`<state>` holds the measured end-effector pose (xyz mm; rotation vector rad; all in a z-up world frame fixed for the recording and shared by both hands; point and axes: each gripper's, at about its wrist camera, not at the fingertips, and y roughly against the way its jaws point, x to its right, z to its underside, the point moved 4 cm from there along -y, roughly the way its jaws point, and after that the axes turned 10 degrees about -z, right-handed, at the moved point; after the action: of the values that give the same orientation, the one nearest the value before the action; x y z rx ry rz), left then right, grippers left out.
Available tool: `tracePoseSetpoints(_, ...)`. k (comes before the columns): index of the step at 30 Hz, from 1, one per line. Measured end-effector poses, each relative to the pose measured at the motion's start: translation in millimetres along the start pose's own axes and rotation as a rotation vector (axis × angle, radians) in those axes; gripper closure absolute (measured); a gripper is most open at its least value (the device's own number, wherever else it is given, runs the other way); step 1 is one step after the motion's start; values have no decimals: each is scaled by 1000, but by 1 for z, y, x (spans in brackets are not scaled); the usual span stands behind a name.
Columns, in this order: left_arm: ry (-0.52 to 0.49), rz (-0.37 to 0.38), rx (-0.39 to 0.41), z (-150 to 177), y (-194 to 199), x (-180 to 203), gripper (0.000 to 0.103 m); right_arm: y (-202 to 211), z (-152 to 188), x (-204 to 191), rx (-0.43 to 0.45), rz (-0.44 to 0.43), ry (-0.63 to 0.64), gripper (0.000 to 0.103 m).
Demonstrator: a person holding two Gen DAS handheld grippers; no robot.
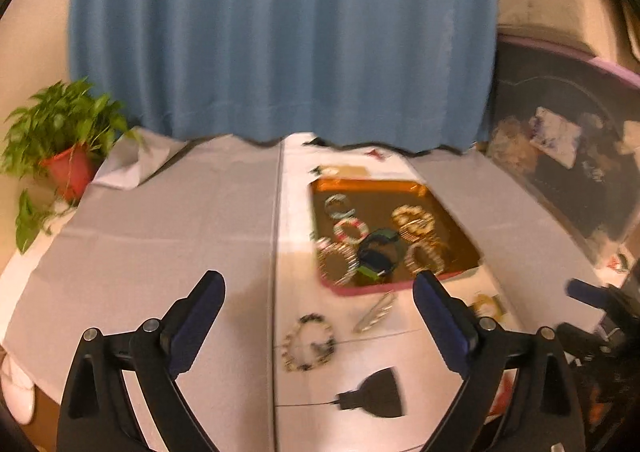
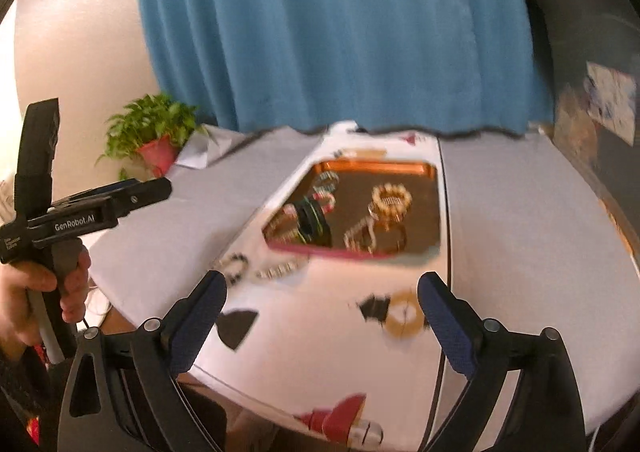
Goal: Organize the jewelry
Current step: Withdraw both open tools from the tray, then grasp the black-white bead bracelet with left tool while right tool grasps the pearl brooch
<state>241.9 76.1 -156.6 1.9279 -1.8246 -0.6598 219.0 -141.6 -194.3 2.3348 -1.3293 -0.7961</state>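
Bracelet [image 1: 308, 342] seemingly below left gripper [image 1: 320, 304]

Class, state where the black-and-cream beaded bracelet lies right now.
In the left wrist view the black-and-cream beaded bracelet lies on the white table, outside and in front of the orange tray, just left of a silver clip.
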Motion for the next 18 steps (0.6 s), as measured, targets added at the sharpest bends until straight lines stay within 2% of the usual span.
tracePoseSetpoints(4, 45, -9, -56, 31, -35, -14, 9, -15, 22, 4, -22, 23, -15, 7)
tracePoseSetpoints(6, 56, -5, -83, 42, -51, -19, 11, -28, 25, 4, -35, 9, -35, 7)
tracePoseSetpoints(8, 74, 2, -105, 53, -65, -23, 17, -50, 21, -1, -56, -32, -43, 7)
tracePoseSetpoints(9, 76, 0, -116, 58, -71, -23, 28, -59, 19, -5, -65, -39, -39, 7)
tracePoseSetpoints(10, 65, 3, -140, 65, -79, -23, 45, -72, 14, -10, -75, -43, -31, 8)
tracePoseSetpoints(11, 50, -6, -158, 69, -84, -22, 52, -88, 9, -17, -90, -48, -20, 9)
tracePoseSetpoints(12, 41, -14, -169, 70, -87, -21, 60, -98, 7, -21, -102, -50, -13, 14)
tracePoseSetpoints(13, 38, -12, -171, 71, -90, -20, 61, -117, 4, -26, -128, -51, -3, 24)
tracePoseSetpoints(14, 37, -5, -160, 70, -91, -19, 61, -131, 2, -29, -146, -50, -3, 30)
tracePoseSetpoints(16, 9, 0, -144, 68, -93, -14, 61, -157, 2, -30, -179, -36, -21, 51)
tracePoseSetpoints(18, -10, 4, -144, 68, -96, -11, 61, -175, 3, -28, -198, -28, -42, 60)
